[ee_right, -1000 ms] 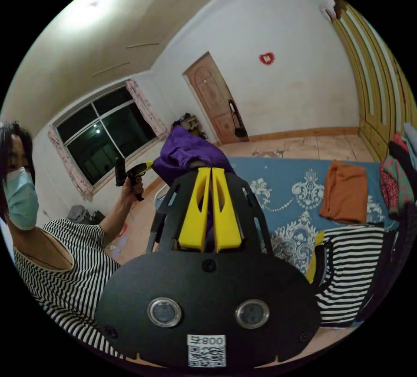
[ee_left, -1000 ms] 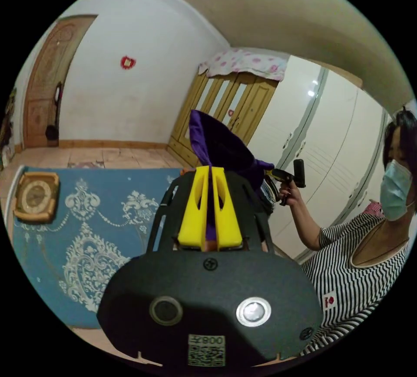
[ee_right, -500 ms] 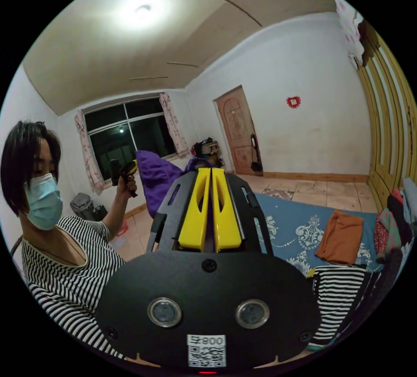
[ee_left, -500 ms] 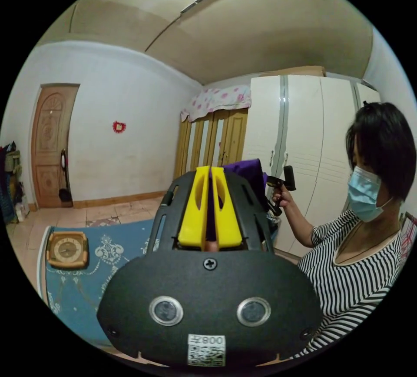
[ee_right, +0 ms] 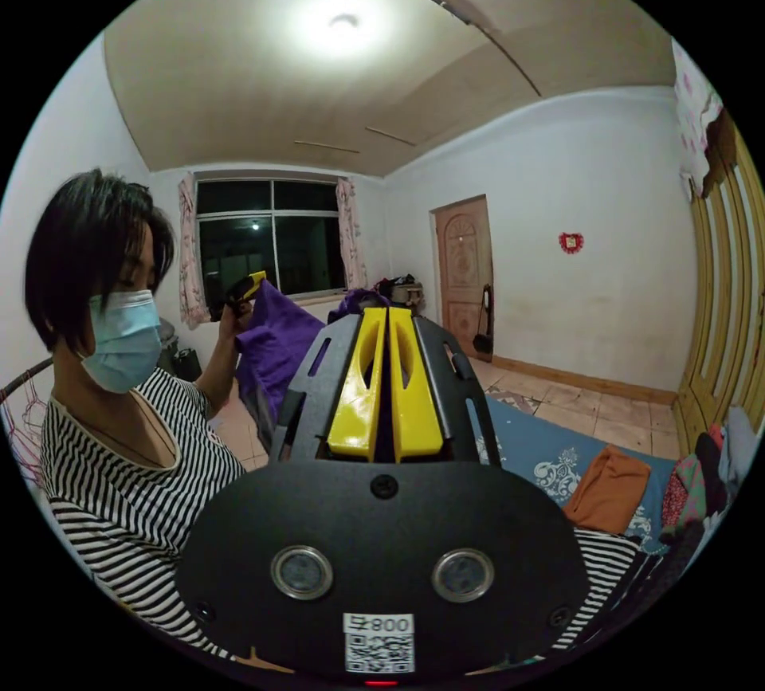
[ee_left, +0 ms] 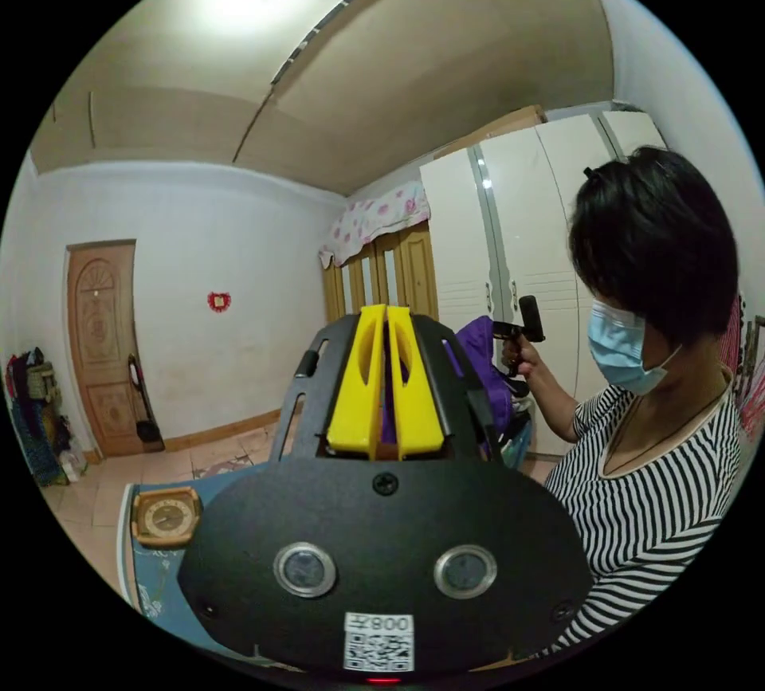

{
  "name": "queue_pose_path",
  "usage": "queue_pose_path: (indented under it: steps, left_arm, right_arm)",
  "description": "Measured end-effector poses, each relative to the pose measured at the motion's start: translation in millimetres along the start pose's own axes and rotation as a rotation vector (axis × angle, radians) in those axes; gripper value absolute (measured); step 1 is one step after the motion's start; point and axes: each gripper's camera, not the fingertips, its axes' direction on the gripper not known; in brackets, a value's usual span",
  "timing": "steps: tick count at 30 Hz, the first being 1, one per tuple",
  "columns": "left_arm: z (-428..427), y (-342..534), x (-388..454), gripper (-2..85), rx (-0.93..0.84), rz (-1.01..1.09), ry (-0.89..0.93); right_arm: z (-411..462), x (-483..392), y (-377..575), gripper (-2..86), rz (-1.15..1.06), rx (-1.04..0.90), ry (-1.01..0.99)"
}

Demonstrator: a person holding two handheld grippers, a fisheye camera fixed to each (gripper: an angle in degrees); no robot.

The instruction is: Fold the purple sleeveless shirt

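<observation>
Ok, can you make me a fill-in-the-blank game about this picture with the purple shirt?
1. Both yellow claws pinch a shirt whose colour is ______.
2. In the right gripper view, the folded cloth lying on the blue patterned cover is ______.
3. In the left gripper view, the small red decoration hangs on the white ______.
4. The person's top has black and white ______.

Missing words: purple; orange; wall; stripes
</observation>
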Motion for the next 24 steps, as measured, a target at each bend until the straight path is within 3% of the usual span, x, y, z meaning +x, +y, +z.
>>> queue_pose_path:
  steps: [7, 13, 19, 24]
  left_arm:
    - [-40, -23, -9, 0.5, 0.048, 0.055, -0.106]
    - [-46, -25, -75, 0.4, 0.052, 0.021, -0.169]
    - [5, -5, -213, 0.6, -0.061, -0.085, -0.223]
    - [103, 46, -397, 0.7, -0.256, -0.245, -0.309]
  right_arm:
    - [8, -8, -6, 0.2, -0.083, 0.002, -0.004]
    - [44, 28, -9, 0.2, -0.094, -0.023, 0.049]
    - [121, 128, -8, 0.2, 0.002, -0.112, 0.112]
    - [219, 249, -1, 0.2, 0.124, -0.253, 0.154]
